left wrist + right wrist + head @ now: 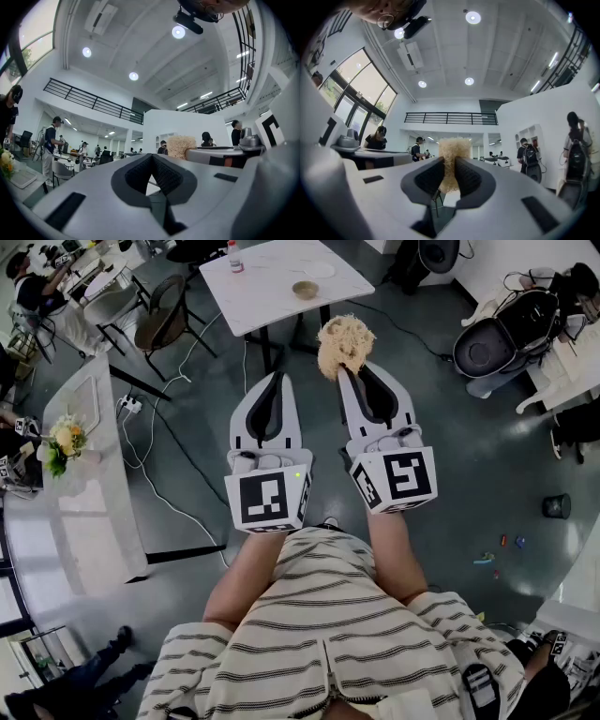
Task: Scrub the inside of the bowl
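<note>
striped shirt (328,634) below; right tool (450,161) grips scrubber (452,150), left tool (152,157) closed.

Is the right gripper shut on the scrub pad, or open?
Shut on the scrub pad: the right gripper clamps it from both sides.

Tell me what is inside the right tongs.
A tan fibrous scrubber is clamped in the right tongs, its tuft sticking out past the tips. The part squeezed between the pads is covered by them.
</note>
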Available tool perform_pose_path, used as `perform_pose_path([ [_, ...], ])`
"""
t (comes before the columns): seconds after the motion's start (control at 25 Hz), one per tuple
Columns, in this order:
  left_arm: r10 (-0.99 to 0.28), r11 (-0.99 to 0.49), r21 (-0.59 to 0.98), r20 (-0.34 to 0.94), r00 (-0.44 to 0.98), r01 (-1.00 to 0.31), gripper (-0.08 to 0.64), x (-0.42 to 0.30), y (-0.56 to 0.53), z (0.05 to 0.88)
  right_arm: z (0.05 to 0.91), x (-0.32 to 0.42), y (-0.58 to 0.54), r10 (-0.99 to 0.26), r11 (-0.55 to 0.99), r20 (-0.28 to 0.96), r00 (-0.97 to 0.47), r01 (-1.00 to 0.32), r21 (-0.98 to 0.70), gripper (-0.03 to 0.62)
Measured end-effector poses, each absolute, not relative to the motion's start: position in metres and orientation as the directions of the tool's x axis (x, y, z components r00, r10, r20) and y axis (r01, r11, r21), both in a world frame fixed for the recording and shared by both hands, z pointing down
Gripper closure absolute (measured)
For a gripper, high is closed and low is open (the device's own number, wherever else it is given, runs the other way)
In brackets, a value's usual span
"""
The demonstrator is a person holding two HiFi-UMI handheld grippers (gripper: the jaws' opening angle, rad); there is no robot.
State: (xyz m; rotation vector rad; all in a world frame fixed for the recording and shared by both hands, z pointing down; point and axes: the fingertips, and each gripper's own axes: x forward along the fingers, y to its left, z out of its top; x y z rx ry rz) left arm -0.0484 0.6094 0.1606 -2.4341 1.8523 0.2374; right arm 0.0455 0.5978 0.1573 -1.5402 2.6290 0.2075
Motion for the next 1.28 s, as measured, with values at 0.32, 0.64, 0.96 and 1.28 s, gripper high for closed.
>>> perform_pose_path([
  [0.32, -0.949, -0.271, 0.032, -0.177, 0.261, -0.962, 0.555, -0.047, 0.604, 0.164, 0.16, 0.044, 0.593, -0.859, 0.483, -0.149, -0.49, -0.872, 0.08, 0.517],
  [0.64, -0.952, -0.262, 0.026, -0.172, 0.254, -0.965, 0.555, -0.033, 0.597, 0.168, 0.162, 0.054, 0.588, -0.838, 0.522, -0.142, -0.527, -0.85, 0.075, 0.517],
  [0.96, -0.96, -0.234, 0.003, -0.161, 0.23, -0.972, 0.555, -0.001, 0.587, 0.173, 0.169, 0.089, 0.574, -0.832, 0.534, -0.137, -0.537, -0.843, 0.063, 0.517],
  [1.28, -0.97, -0.201, -0.002, -0.137, 0.199, -0.98, 0.555, 0.021, 0.586, 0.186, 0.176, 0.114, 0.564, -0.82, 0.554, -0.139, -0.555, -0.831, 0.046, 0.517],
])
